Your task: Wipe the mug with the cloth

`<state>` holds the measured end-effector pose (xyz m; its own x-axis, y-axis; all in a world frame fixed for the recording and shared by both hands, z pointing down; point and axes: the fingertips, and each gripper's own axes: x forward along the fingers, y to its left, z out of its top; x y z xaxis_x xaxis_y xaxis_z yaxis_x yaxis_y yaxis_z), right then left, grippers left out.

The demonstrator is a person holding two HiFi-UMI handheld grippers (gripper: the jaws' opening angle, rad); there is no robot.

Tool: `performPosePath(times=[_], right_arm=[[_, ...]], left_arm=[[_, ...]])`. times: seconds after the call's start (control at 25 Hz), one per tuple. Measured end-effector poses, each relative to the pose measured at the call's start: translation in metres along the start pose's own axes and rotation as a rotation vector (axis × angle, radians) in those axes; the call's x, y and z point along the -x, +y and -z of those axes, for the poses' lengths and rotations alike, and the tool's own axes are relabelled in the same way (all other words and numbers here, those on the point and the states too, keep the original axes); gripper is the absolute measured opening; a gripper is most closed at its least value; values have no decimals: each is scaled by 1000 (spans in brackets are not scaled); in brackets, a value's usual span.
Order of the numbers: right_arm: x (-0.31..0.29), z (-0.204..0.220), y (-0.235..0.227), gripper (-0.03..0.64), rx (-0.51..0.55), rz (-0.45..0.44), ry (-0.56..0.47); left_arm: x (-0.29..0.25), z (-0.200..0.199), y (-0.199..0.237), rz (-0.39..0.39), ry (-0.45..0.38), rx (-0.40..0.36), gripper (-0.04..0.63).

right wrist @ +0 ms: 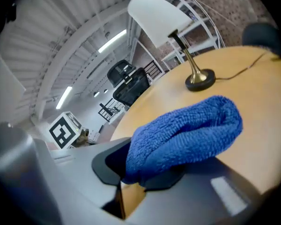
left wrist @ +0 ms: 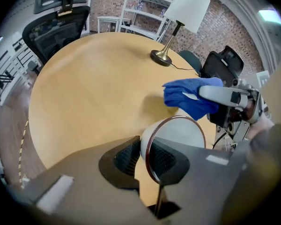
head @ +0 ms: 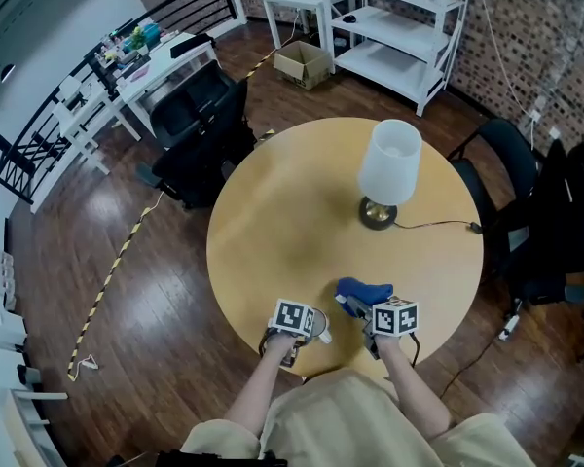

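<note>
Left hand-held gripper [left wrist: 143, 156] clamps the mug [left wrist: 179, 134] rim — cloth [left wrist: 189, 98] just beside.

Head view, looking steeply down. A round wooden worktop [head: 292, 212] stands on a dark plank floor [head: 127, 339]. At its near edge are the left tool [head: 297, 333] and the right tool [head: 360, 307], each carrying a marker cube, with the person's forearms behind them. A white mug [head: 321, 326] shows in part just beside the left tool's cube. A blue cloth [head: 364, 290] projects from the right tool's tip. A lamp [head: 388, 166] with a white shade stands well apart, toward the far right; its cord [head: 438, 224] runs off the right edge. Black chairs stand at left [head: 200, 115] and right [head: 526, 212]. White shelving [head: 394, 37] and a cardboard box [head: 304, 63] lie beyond.
</note>
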<state>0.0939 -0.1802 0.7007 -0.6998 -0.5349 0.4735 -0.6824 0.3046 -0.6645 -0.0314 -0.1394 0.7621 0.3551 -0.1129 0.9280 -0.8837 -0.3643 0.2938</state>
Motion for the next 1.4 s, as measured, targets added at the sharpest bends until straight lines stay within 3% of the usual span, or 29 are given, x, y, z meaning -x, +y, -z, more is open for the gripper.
performPosePath(times=[0.2,0.48,0.56,0.64,0.68,0.84,1.0,1.08,1.2,1.32,1.4], right_arm=[[41,-27,-1,69,79,20,-130],[88,-81,53,71,107,-198,-282],[98,-100,64,72,124,-219,-326],[110,-120,72,74,149,-214,-374],[116,-129,76,74,165,-206,-399],[139,-168,99,75,301,-146,-478],[158,-205,124,77,486,-60,-549],[167,-221,136,77,554,-28,-583],[180,-240,151,77,654,81,-636],[193,-255,160,77,705,226,-700],[200,-260,164,77,708,283,-727]], left_arm=[[-15,1,-11,2,-5,36,46],[-11,-17,-17,64,-71,116,82],[-2,-23,-15,108,-90,120,141],[12,-30,-16,144,-109,111,257],[24,-36,-17,154,-135,107,276],[96,-80,-19,174,-372,121,290],[206,-139,-38,139,-724,43,304],[259,-160,-50,79,-889,-22,304],[317,-174,-56,-84,-1083,-99,304],[349,-174,-52,-235,-1202,-103,304],[358,-172,-49,-265,-1237,-74,304]])
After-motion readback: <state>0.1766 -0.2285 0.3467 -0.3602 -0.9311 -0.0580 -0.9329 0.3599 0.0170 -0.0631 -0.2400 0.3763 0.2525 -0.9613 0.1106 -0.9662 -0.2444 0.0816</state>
